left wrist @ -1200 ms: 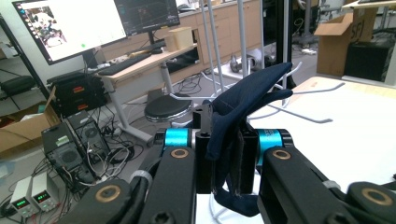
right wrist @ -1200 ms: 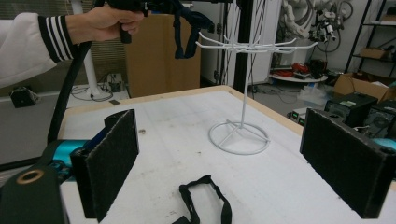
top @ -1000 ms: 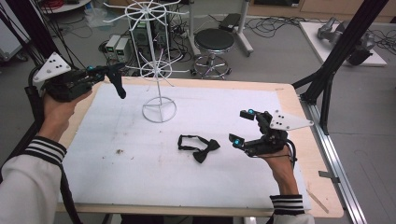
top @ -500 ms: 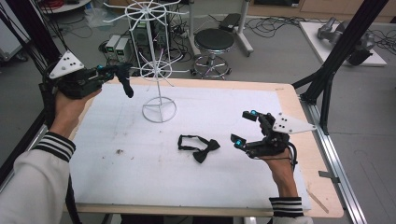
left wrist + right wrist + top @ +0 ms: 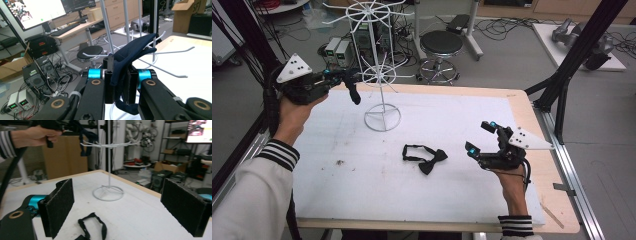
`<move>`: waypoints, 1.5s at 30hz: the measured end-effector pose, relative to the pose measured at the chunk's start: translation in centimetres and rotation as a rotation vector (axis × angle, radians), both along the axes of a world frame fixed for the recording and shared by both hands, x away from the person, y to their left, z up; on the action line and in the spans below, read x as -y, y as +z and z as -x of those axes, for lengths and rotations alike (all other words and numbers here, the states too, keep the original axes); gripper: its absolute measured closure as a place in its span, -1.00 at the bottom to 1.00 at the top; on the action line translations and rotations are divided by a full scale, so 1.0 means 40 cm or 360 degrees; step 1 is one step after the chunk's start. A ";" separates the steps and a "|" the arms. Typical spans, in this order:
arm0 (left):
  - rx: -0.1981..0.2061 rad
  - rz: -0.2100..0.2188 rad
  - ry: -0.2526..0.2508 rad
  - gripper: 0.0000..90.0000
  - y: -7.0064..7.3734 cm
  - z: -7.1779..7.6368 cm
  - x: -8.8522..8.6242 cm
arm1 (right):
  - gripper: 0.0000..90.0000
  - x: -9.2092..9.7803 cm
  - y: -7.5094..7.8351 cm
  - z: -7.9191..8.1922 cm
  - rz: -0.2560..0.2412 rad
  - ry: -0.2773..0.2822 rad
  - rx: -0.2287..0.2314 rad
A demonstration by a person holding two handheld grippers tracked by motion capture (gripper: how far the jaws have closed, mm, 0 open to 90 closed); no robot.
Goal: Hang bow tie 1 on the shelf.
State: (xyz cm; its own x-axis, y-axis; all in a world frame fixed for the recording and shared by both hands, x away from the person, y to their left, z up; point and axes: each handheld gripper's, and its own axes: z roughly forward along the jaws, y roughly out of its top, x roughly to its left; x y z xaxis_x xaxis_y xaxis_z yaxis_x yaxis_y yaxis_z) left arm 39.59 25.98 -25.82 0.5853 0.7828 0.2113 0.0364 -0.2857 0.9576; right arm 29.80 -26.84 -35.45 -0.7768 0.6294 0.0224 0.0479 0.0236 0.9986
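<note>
Dark navy fabric (image 5: 130, 56), soft and folded, sits pinched between the jaws of the left gripper (image 5: 119, 82), which are closed tight on it; one limp end droops below the jaws and another lobe pokes up past them. In the high view the cloth hangs as a dark strip (image 5: 352, 90) from the left gripper (image 5: 339, 80), raised above the table's far left corner and just beside the lower wire arms of the white rack (image 5: 381, 75). That rack is thin painted wire: a straight pole, two wheels of spokes, and a round ring base standing on the white mat (image 5: 362, 185). The mat is matte, with a few brown specks, and lies on a pale wooden table (image 5: 537, 120).

A black bow tie (image 5: 426, 157) with a looped strap lies flat on the mat, near mid-table. The right gripper (image 5: 482, 137) hovers just right of it, jaws spread wide with nothing between; their pads (image 5: 61, 205) look coarse and felt-like.

Compared with a second ago, the left gripper has moved right, closer to the rack's spokes. The right gripper and the bow tie have stayed put.
</note>
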 end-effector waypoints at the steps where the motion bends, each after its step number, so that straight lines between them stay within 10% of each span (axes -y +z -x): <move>1: -0.0003 0.0000 0.0003 0.83 -0.001 -0.001 0.002 | -0.75 0.003 -0.004 0.002 0.0000 -0.0023 -0.0005; 19: -0.0070 -0.0024 0.0024 0.74 -0.015 -0.016 0.035 | -0.75 0.012 -0.055 0.028 -0.0069 -0.0103 -0.0010; 31: -0.0105 0.0209 -0.0022 -0.75 -0.016 -0.004 0.005 | -0.75 0.014 -0.064 0.038 -0.0092 -0.0110 -0.0015; 45: -0.0017 0.0312 -0.0158 -0.75 -0.031 0.068 -0.015 | -0.75 0.012 -0.064 0.041 -0.0107 -0.0116 0.0000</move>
